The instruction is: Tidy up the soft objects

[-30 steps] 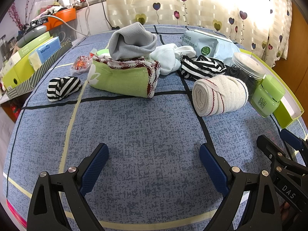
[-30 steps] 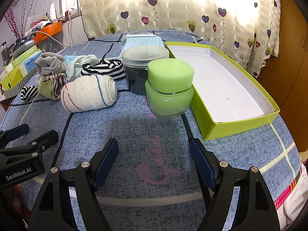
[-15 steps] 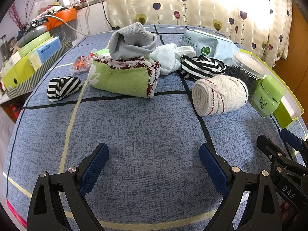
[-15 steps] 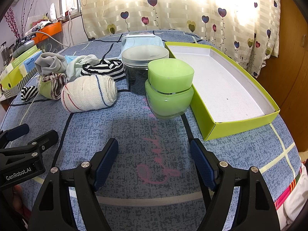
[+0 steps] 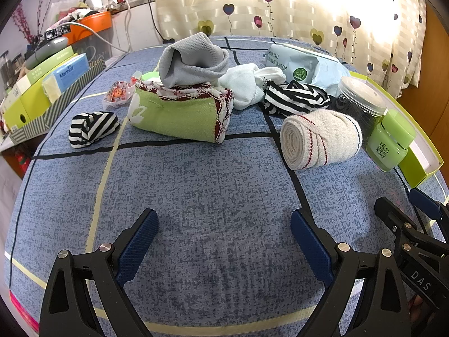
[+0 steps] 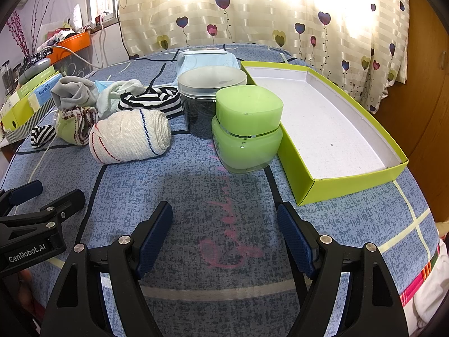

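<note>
Hovering over the blue bedspread point(image 5: 213, 185), left gripper point(image 5: 223, 220) and right gripper point(image 6: 224, 213) both spread wide, holding nothing. Rolled white towel point(image 6: 130, 137) lies just left of the green jar point(image 6: 247, 129); grey sock point(image 5: 193, 61), striped socks point(image 5: 294, 99) further left. Green box point(image 6: 348, 179) just right of jar.

Glossy plastic green jar point(image 6: 247, 129), coarse woven rolled towel point(image 5: 321, 139), matt card box point(image 6: 325, 129), mottled cloth bedcover point(image 5: 213, 185).
</note>
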A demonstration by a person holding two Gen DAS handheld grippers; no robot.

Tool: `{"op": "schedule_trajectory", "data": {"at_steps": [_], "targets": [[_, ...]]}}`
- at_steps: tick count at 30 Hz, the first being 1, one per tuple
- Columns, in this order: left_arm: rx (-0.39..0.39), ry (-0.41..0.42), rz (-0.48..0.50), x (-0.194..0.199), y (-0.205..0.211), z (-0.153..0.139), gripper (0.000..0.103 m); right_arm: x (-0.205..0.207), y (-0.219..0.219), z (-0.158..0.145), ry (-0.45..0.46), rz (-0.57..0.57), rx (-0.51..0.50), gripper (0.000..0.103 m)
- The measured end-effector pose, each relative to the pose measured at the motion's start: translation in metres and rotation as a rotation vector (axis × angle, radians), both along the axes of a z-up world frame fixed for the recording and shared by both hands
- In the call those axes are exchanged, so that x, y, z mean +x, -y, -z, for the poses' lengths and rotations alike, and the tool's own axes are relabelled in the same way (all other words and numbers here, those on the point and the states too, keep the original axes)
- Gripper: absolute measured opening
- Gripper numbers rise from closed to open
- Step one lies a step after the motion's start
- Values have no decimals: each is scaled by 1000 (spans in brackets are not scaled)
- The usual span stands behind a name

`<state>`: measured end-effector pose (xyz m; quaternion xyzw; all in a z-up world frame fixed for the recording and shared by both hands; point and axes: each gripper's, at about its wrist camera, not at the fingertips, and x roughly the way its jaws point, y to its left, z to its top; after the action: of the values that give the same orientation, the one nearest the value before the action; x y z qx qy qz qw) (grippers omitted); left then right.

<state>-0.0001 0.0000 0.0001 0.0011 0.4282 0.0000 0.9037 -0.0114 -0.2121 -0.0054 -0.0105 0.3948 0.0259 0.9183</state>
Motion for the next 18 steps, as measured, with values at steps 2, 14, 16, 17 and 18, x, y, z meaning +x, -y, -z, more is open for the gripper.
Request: {"op": "schedule_trajectory", "data": {"at_steps": [2,14,16,17,18], "targets": [[0,0,0,0,0,0,95,1,3,-1,-2,-1,0,77],[0,-35,82,3,-5,-4,95,8,2,-8,-35,-51,15,77],[1,-44,96,5,-11,-6,95,8,-1,-11,-33,-77,27,77],[1,-47,98,5,-14,-6,95,8,-4,-13,-20,-93,27,77],[-6,-52,99,6,-18,-6,95,9,-7,-16,-8,-110,19,77]]}}
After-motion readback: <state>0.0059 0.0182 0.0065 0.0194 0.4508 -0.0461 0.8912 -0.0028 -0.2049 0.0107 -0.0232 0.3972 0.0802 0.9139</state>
